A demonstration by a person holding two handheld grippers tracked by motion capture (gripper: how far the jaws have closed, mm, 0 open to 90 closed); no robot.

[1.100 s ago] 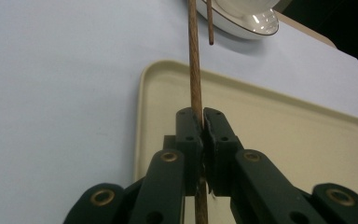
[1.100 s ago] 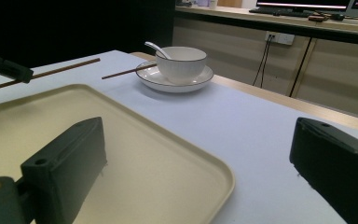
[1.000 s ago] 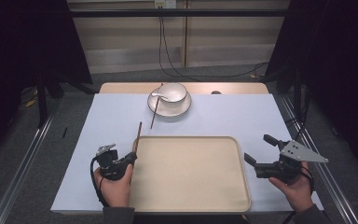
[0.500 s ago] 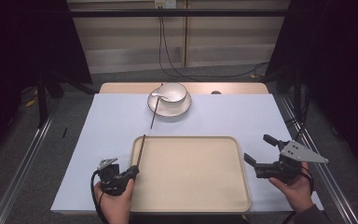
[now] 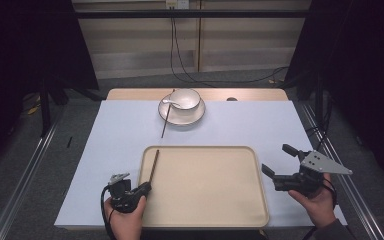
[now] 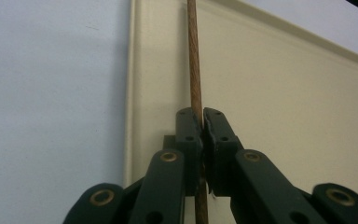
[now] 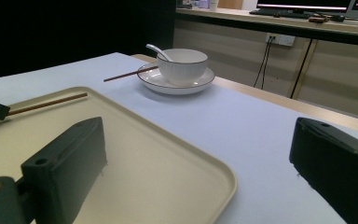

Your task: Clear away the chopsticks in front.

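Observation:
My left gripper (image 5: 145,189) (image 6: 202,122) is shut on a brown chopstick (image 5: 153,167) (image 6: 195,70) near its back end. The stick points away along the left side of the beige tray (image 5: 205,200) (image 6: 284,116), just inside the rim. A second chopstick (image 5: 165,122) (image 7: 130,73) leans on the white plate (image 5: 182,119) at the far side. On that plate stands a white bowl (image 5: 186,99) (image 7: 182,65) with a spoon (image 5: 170,102) in it. My right gripper (image 5: 279,160) (image 7: 198,135) hovers open at the tray's right edge with nothing between its jaws.
The tray lies on a pale blue table cover (image 5: 120,140), near the front edge. A wooden table strip (image 5: 250,94) runs behind the plate. Cables hang down the wall (image 5: 180,50) at the back. Dark floor and metal rails flank the table.
My left gripper has drawn back toward the near edge and sunk a little, carrying the chopstick from beyond the tray's far left corner to above the tray. The right gripper stayed put.

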